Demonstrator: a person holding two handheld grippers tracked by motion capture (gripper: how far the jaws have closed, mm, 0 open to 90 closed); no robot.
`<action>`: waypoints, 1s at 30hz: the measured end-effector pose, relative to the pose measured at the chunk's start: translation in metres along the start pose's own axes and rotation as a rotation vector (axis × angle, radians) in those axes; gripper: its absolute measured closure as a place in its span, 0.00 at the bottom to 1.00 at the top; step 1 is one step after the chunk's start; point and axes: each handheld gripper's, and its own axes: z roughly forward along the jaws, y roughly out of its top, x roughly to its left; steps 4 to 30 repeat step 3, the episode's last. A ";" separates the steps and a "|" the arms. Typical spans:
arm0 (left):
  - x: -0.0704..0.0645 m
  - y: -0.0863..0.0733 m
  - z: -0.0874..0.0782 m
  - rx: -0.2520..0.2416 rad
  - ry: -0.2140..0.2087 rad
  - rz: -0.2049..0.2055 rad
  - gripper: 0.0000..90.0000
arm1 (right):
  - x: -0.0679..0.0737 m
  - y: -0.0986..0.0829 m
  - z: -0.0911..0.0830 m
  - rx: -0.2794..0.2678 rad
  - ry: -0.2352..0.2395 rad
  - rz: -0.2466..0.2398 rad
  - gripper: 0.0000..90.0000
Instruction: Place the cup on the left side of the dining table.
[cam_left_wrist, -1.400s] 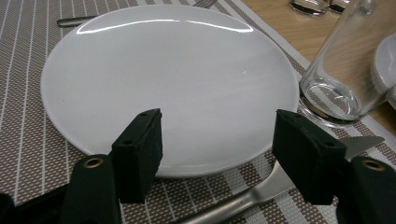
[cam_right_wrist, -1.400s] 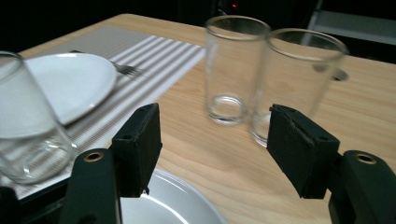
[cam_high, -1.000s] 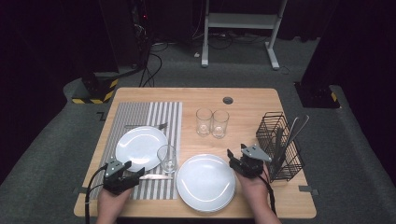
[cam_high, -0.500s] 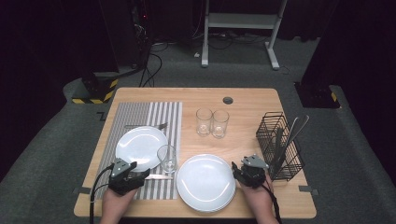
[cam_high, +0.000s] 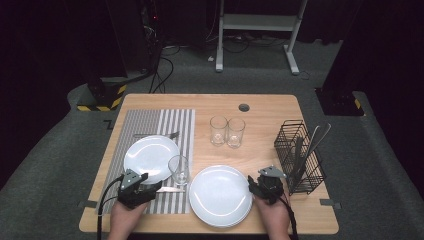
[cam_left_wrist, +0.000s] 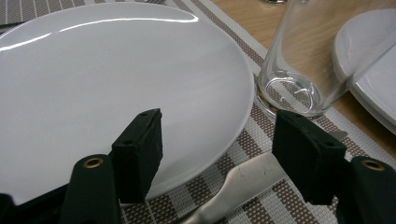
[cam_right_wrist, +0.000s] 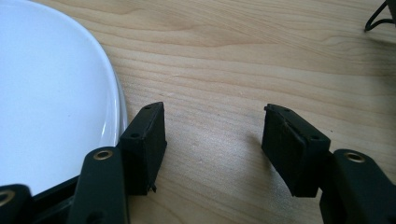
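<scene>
My left gripper (cam_high: 151, 186) rests open at the near left, on the striped placemat (cam_high: 176, 125). In the left gripper view its jaws (cam_left_wrist: 217, 154) straddle the near rim of a white plate (cam_left_wrist: 116, 84) and the handle of a table knife (cam_left_wrist: 236, 184), gripping neither. An empty glass (cam_left_wrist: 299, 60) stands just past the right jaw. My right gripper (cam_high: 261, 181) is open low over bare wood, beside the right rim of a larger white plate (cam_high: 220, 196). In the right gripper view nothing lies between its jaws (cam_right_wrist: 215, 149), and that plate (cam_right_wrist: 46, 116) is to the left of them.
A fork (cam_high: 157, 135) lies beyond the left plate (cam_high: 150, 156). Two glasses (cam_high: 227, 131) stand mid-table. A black wire caddy (cam_high: 299, 155) with utensils stands right of my right gripper. The wooden table (cam_high: 260, 107) ends near both hands.
The right gripper has drawn back toward the near edge and sunk beside the large plate. The left gripper has crept slightly right toward the knife.
</scene>
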 end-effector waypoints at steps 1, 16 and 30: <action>0.000 0.000 0.000 -0.002 -0.001 -0.002 0.37 | -0.001 0.000 0.000 0.002 0.009 0.009 0.44; 0.000 0.000 0.000 -0.002 0.000 -0.002 0.37 | -0.001 0.000 0.000 0.001 0.012 0.015 0.44; 0.000 0.000 0.000 -0.002 0.000 -0.002 0.37 | -0.001 0.000 0.000 0.001 0.012 0.015 0.44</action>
